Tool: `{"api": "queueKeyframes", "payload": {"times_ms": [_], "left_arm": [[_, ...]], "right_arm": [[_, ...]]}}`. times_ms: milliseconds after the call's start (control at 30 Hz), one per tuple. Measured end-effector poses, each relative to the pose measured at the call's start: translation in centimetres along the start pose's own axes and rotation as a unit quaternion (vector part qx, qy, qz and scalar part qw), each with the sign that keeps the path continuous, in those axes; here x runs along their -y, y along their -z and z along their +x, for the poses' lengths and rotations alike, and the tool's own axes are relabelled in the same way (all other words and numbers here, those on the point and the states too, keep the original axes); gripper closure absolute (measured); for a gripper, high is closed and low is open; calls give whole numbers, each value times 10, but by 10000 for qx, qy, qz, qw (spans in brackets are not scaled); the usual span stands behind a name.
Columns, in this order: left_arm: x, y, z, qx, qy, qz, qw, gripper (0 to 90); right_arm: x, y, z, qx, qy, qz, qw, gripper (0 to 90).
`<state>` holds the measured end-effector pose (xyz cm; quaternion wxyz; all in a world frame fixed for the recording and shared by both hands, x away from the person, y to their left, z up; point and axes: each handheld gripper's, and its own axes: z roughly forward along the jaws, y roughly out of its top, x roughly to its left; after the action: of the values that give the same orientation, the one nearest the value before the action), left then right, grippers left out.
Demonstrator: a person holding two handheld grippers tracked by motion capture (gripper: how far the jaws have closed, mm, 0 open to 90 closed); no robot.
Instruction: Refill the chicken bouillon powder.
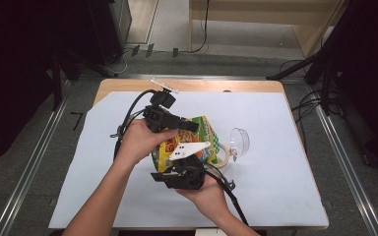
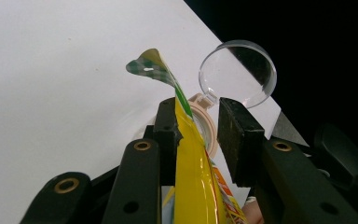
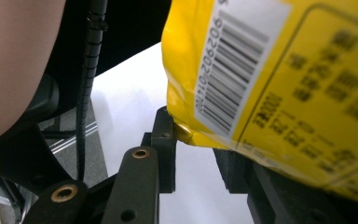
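my left gripper (image 2: 196, 135) has fingers parted around the yellow bag (image 2: 193, 172); my right gripper (image 3: 193, 154) seems clenched on its corner. it could tear or slip.

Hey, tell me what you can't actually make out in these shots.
- Right gripper view: the yellow bag covers one jaw, so grip unclear; its print is blurred.
- High view: hands and grippers hide most of the bag and the tape roll.
- Left gripper view: bag's lower part is cut off.
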<state>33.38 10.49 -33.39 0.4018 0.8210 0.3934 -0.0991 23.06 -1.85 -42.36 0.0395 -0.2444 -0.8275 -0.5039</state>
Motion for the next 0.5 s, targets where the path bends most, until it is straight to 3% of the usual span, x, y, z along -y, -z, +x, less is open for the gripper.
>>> {"api": "queueKeyframes", "payload": {"times_ms": [133,333,500], "left_arm": [[0,2,1,12,11,-59,10000,694],[1,0,-5,-450,-159,45,9989,745],[0,0,-1,-448,-106,68,9989,773]], "right_arm": [[0,1,0,31,51,-3,10000,723],[0,0,0,30,38,44,10000,725],[0,0,2,44,81,56,9999,728]]}}
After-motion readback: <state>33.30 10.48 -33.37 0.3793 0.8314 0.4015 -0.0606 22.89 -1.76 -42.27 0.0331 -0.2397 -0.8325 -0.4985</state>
